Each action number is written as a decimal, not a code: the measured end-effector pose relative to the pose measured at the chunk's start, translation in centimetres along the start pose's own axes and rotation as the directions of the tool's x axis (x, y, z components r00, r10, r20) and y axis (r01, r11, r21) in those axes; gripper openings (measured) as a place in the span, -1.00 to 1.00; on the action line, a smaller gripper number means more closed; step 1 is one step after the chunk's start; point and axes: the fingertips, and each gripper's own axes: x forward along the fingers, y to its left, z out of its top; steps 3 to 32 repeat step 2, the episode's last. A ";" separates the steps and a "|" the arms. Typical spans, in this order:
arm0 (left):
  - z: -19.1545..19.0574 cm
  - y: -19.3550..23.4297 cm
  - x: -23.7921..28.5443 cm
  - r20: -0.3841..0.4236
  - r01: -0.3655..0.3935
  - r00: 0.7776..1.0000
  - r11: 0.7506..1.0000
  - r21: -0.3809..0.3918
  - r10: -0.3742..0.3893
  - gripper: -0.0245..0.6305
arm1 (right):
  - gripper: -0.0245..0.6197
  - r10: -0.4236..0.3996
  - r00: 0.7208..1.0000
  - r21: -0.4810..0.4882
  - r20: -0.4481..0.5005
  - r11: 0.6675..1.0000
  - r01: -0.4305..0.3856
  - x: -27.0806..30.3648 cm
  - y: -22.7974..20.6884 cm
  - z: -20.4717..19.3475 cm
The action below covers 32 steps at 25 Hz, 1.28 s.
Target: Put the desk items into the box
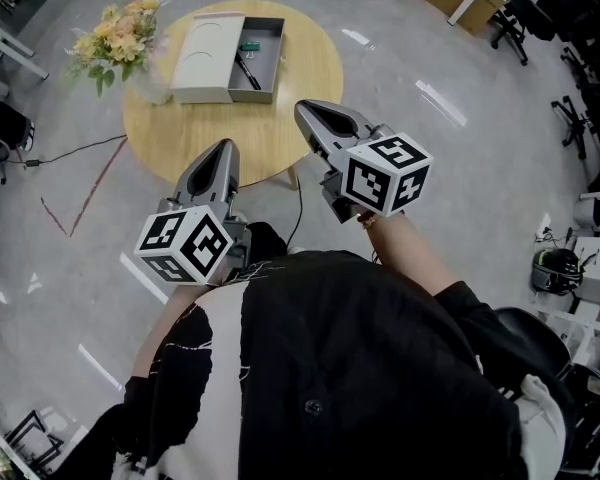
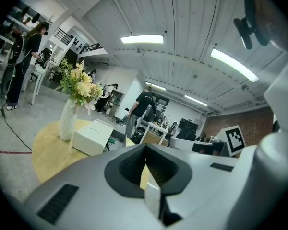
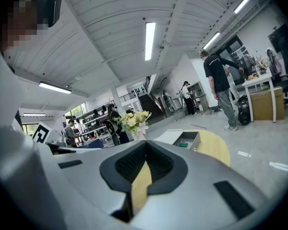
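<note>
Box [image 1: 265, 68]: open, on round surface [image 1: 220, 128]; pen [image 1: 247, 71] inside.
Lid [image 1: 208, 58]: touching the box's left side.
Left gripper [image 1: 223, 150]: jaws closed, empty, well apart from box.
Right gripper [image 1: 307, 110]: jaws closed, empty.

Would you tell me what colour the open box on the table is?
Grey box with a white lid; head view shows it best.
</note>
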 end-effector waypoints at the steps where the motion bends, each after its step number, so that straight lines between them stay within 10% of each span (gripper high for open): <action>1: -0.1 0.0 0.0 -0.001 0.000 1.000 1.000 -0.001 0.000 -0.90 | -0.91 -0.001 1.000 0.001 -0.001 1.000 0.001 0.0 0.0 -0.1; 32: -0.1 0.0 0.0 -0.001 0.001 1.000 1.000 -0.002 -0.001 -0.90 | -0.91 -0.001 1.000 0.001 -0.003 1.000 0.001 0.0 0.0 -0.2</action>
